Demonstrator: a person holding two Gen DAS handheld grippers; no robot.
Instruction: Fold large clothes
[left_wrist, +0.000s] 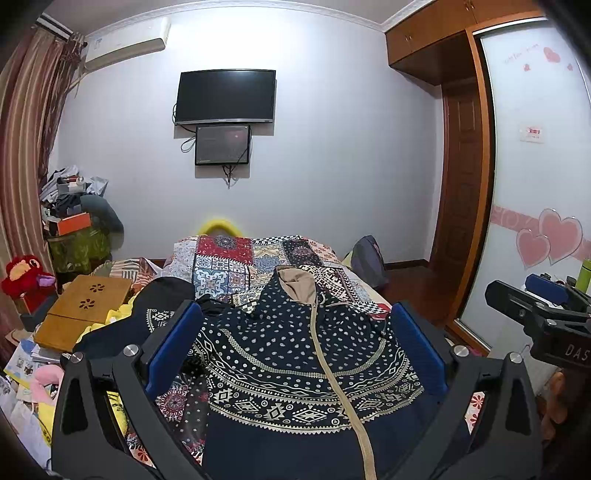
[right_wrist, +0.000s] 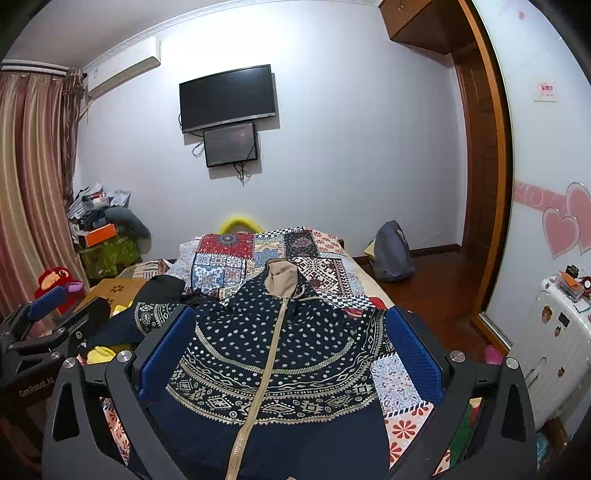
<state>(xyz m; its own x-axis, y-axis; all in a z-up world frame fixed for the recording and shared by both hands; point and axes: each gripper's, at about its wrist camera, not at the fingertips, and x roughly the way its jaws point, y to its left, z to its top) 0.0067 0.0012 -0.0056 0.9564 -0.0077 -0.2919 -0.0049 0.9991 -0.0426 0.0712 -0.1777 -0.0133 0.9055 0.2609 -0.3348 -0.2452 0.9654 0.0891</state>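
Note:
A navy zip-up hooded jacket (left_wrist: 295, 354) with beige patterns and a tan hood lining lies front up on the patchwork bedspread (left_wrist: 236, 262); it also shows in the right wrist view (right_wrist: 273, 354). Its left sleeve (right_wrist: 147, 317) stretches out to the left. My left gripper (left_wrist: 295, 343) is open and empty, held above the jacket's chest. My right gripper (right_wrist: 291, 347) is open and empty, also above the chest. The right gripper shows at the right edge of the left wrist view (left_wrist: 543, 314). The left gripper shows at the left of the right wrist view (right_wrist: 48, 325).
A wooden lap desk (left_wrist: 85, 310) and loose clutter lie on the bed's left side. A red plush toy (left_wrist: 22, 275) and a piled stand (left_wrist: 77, 229) are by the curtain. A backpack (right_wrist: 393, 254) sits on the floor at right. A white suitcase (right_wrist: 557, 339) stands by the wardrobe.

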